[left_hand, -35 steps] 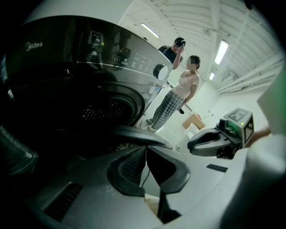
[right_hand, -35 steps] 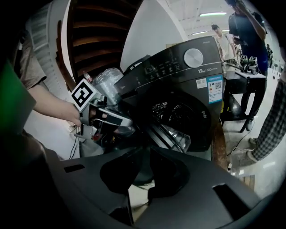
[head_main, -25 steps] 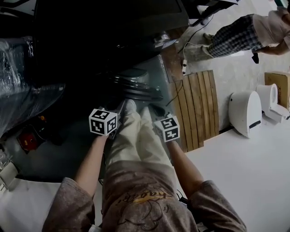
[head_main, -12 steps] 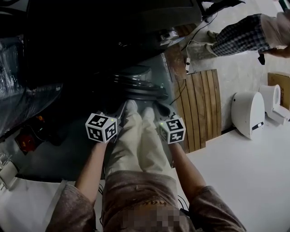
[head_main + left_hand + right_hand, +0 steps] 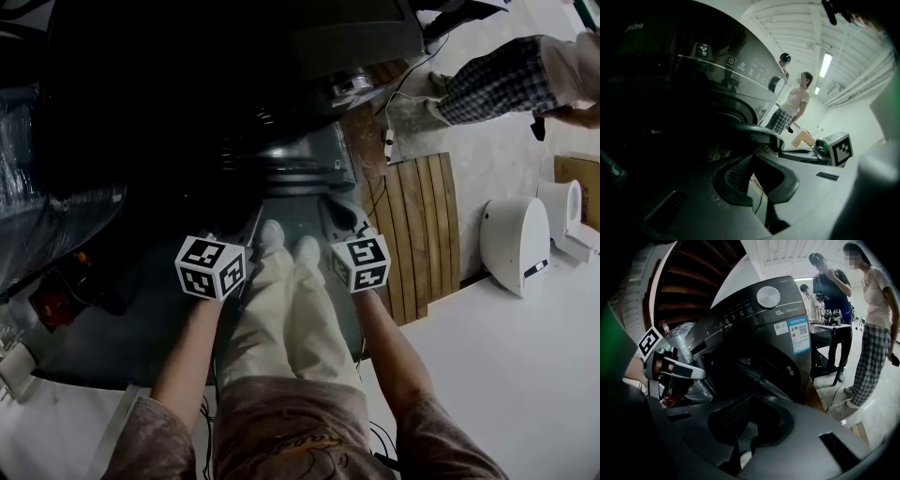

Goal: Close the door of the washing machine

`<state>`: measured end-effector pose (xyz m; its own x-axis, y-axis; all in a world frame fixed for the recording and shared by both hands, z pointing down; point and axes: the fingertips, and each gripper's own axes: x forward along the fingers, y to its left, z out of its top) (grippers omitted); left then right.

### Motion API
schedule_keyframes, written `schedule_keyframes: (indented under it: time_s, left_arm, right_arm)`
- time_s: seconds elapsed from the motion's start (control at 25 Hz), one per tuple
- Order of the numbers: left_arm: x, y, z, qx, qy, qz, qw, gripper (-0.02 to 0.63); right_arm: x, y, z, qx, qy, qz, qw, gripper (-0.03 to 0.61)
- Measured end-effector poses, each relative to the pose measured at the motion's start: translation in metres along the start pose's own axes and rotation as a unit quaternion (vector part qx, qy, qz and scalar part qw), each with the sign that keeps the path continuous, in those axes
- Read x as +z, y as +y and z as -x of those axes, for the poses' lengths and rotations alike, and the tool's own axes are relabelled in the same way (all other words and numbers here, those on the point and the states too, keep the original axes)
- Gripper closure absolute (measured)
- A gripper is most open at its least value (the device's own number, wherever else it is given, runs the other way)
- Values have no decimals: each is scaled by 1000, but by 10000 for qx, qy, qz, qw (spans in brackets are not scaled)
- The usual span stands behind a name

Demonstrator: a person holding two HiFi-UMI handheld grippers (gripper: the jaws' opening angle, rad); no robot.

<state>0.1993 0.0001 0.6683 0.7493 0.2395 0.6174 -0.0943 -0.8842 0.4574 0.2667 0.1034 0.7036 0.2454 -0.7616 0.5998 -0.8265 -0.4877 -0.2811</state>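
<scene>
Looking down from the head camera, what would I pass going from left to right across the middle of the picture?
Plastic-wrapped bundle → left claw → the wearer's shoes → right claw → wooden slatted panel → rounded white appliance.

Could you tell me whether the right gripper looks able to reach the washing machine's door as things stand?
Probably yes: the door stands ajar just ahead of the right gripper, and nothing visible lies between them. Its jaws are shut, so it could likely push the door.
</scene>
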Motion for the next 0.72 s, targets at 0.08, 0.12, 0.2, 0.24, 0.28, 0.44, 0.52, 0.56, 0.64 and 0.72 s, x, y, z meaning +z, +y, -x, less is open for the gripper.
schedule_keyframes:
  time_s: [0.08,0.12,0.2,0.24,0.28,0.44,0.52,0.56,0.64,0.72]
  left_arm:
    - [9,3,-6,24,-84,-67,9999,609]
    - [13,5,-9,40,-133,-103,9999,609]
    - [21,9,-14,85,-221,-142,9996,609]
    - [25,11,-16,112,-259,-140,9995,609]
    - [28,13,-18,140,-296,-130,9994,609]
    - [44,22,-26,212,-425,-119,9988,609]
    - [51,26,-30,229,-453,-160,9986,609]
    - [54,28,-32,232,-451,-187,9985,609]
    - [57,28,-35,195,-442,-232,9986,611]
    - [58,28,-36,164,-512,-236,9983,612]
  right_arm:
    - [12,-7,-9,-6,-86,104,9999,578]
    - [18,-11,-13,-26,-117,143,9998,578]
    - [28,-18,-21,-85,-141,163,9997,578]
    - [33,-21,-25,-106,-159,158,9997,578]
    - [38,-24,-29,-120,-181,156,9996,578]
    - [58,-35,-48,-137,-269,254,9992,578]
    - [69,-40,-58,-125,-316,362,9988,578]
    - [74,-41,-62,-96,-321,425,9985,578]
    - [81,-42,-67,-21,-302,545,9981,578]
    - [82,-42,-67,33,-315,559,9979,578]
